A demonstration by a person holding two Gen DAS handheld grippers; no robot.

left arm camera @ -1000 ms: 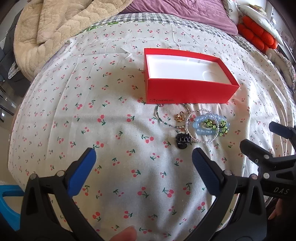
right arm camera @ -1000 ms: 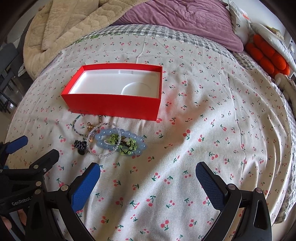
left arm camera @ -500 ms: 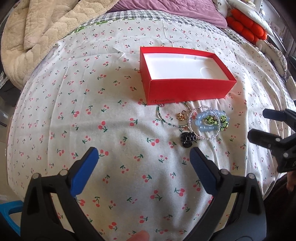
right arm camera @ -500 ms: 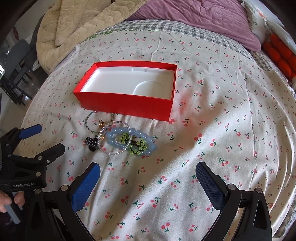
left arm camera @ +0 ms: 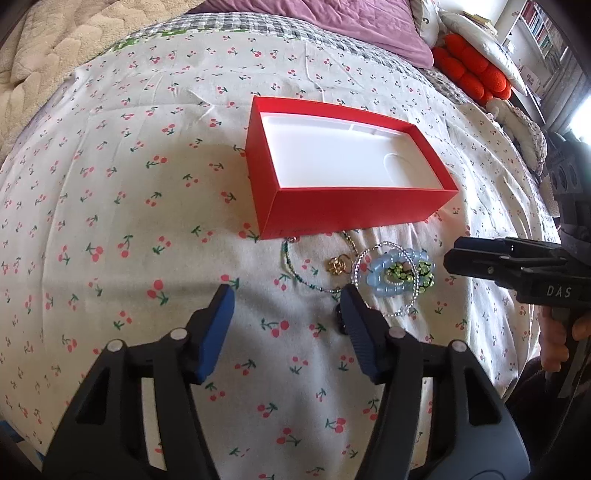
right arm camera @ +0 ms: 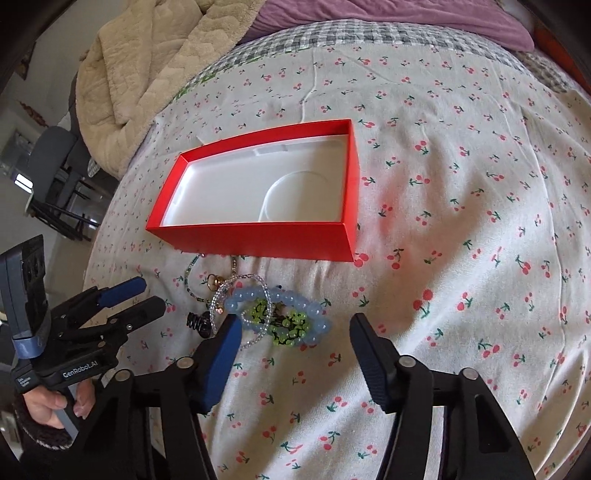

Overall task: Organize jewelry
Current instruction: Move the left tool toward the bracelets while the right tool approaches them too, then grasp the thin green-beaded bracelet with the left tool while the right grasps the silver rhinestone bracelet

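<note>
An open red box (left arm camera: pixel 354 210) with a white inside lies on the cherry-print bedspread; it also shows in the right wrist view (right arm camera: pixel 258 236). In front of it lies a heap of jewelry: a pale blue bead bracelet (left arm camera: pixel 384 275) (right arm camera: pixel 284 306), green beads (right arm camera: pixel 291 328), a clear bead ring (left arm camera: pixel 369 258), a thin green bead chain (left arm camera: pixel 291 269), a gold charm (left arm camera: pixel 337 266) and a small black clip (right arm camera: pixel 201 325). My left gripper (left arm camera: pixel 286 317) is open just before the heap, its right finger hiding the clip. My right gripper (right arm camera: pixel 295 339) is open, close over the bracelets.
A beige blanket (right arm camera: pixel 147 62) and a purple cover (left arm camera: pixel 317 14) lie at the back of the bed. Orange cushions (left arm camera: pixel 469 70) sit at the far right. A chair (right arm camera: pixel 55 166) stands beside the bed on the left.
Both grippers have moved forward and down toward the jewelry heap. Their jaws stand narrower than before but still apart.
</note>
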